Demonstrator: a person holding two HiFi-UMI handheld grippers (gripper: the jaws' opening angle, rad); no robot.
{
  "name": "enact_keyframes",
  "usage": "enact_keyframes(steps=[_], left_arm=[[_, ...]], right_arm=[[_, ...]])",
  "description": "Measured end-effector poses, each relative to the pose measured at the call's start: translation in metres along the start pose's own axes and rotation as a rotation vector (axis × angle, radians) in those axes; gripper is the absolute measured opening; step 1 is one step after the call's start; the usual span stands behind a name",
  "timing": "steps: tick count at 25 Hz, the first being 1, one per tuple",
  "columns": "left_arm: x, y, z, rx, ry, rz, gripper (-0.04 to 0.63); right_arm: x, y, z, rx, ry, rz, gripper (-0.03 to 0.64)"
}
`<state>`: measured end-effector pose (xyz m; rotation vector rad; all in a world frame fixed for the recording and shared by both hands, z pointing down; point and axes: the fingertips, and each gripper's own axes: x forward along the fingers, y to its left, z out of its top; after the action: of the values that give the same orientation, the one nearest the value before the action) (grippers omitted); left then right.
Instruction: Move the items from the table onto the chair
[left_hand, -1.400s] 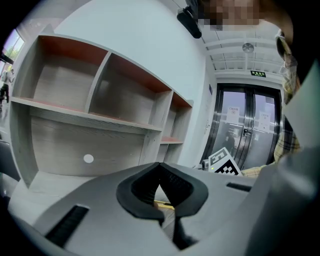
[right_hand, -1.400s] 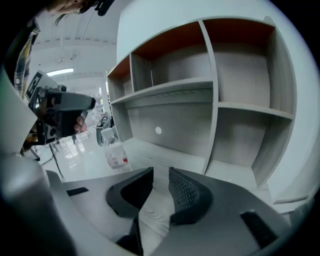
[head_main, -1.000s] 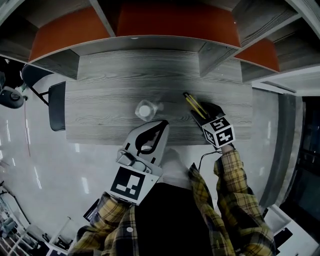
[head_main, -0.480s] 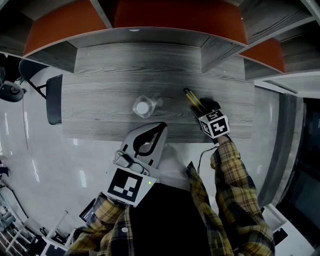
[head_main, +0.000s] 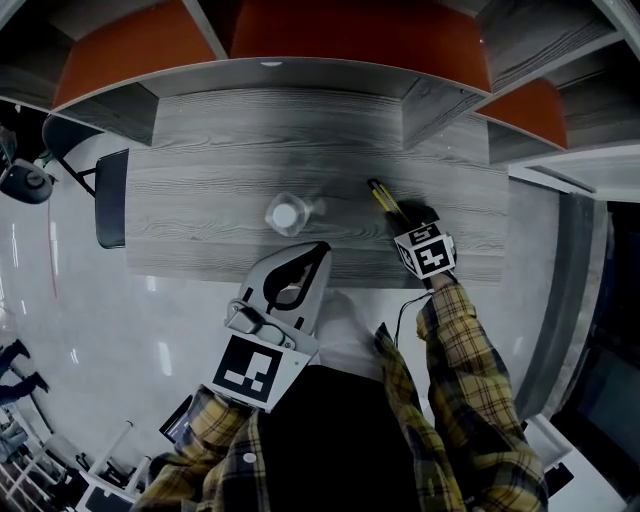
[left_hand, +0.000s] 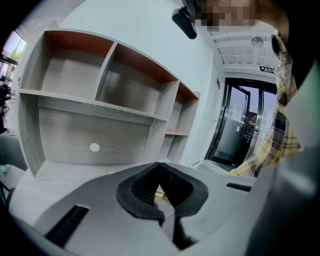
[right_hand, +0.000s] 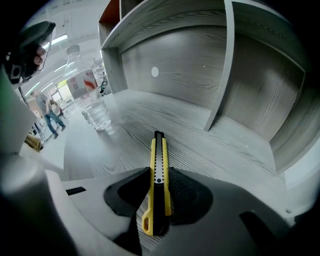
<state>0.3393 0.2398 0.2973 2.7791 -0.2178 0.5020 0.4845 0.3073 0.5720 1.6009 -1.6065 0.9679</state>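
Clamping the yellow-and-black utility knife between its pads, the right gripper has just been closing its jaws on it. The knife lies flat on the grey wood-grain table, right of centre, with its tip pointing to the far side. A clear plastic bottle stands to its left. Nearer, the left gripper hovers with its jaws together and empty.

This looks like an office or study room, though little of it shows. A grey wood-grain table stands against built-in open shelves with orange backs, with a dark chair beside it on a glossy white floor. Glass doors under a green exit sign suggest a public building.
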Motion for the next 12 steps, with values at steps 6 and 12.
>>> enact_keyframes(steps=[6, 12], left_arm=[[-0.001, -0.002, 0.008, 0.003, -0.026, 0.027, 0.003], [-0.007, -0.004, 0.016, 0.002, -0.071, 0.070, 0.003]], right_arm=[[-0.011, 0.002, 0.003, 0.048, -0.041, 0.004, 0.126], [-0.042, 0.004, 0.030, 0.073, -0.129, -0.001, 0.126]])
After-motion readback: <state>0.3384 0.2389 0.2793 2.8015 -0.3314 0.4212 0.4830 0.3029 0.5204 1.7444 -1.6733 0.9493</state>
